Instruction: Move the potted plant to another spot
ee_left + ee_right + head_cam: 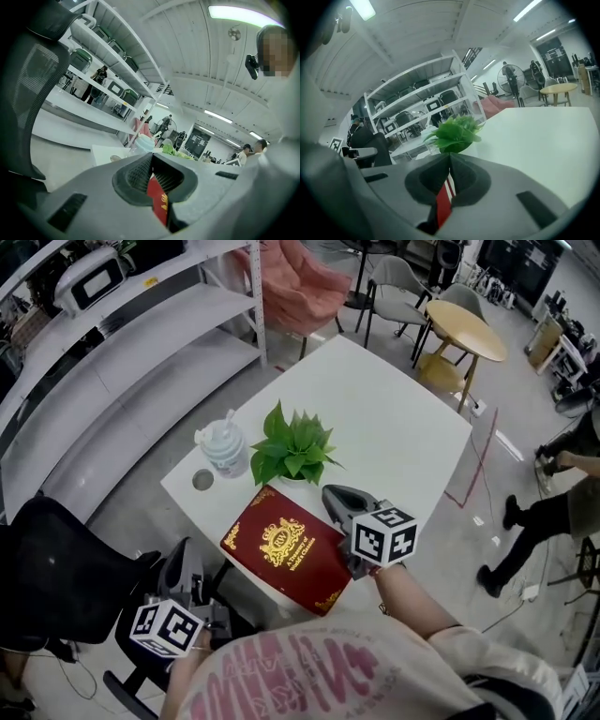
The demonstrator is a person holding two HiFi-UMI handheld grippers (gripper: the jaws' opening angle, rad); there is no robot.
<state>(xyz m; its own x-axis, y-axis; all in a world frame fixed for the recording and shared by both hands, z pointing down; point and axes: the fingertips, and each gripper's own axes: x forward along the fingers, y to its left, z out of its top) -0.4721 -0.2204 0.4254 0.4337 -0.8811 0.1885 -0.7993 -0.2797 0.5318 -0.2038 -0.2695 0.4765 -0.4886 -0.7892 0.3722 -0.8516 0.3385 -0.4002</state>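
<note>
The potted plant (292,446), green leaves in a small white pot, stands near the front left of the white table (394,418). My right gripper (333,493) is shut and empty, its tips just right of the pot, over the edge of a red book (286,547). In the right gripper view the plant (454,133) rises just past the closed tips (450,155). My left gripper (178,561) hangs off the table's front left corner, beside a black chair, also shut. In its own view, the closed tips (152,155) point toward the plant (171,149) across the table.
A pale blue lidded cup (223,446) stands left of the plant, with a grey disc (202,480) in front of it. White shelving (141,324) runs along the left. A round wooden table (466,329) and chairs lie beyond; a person (548,502) stands at right.
</note>
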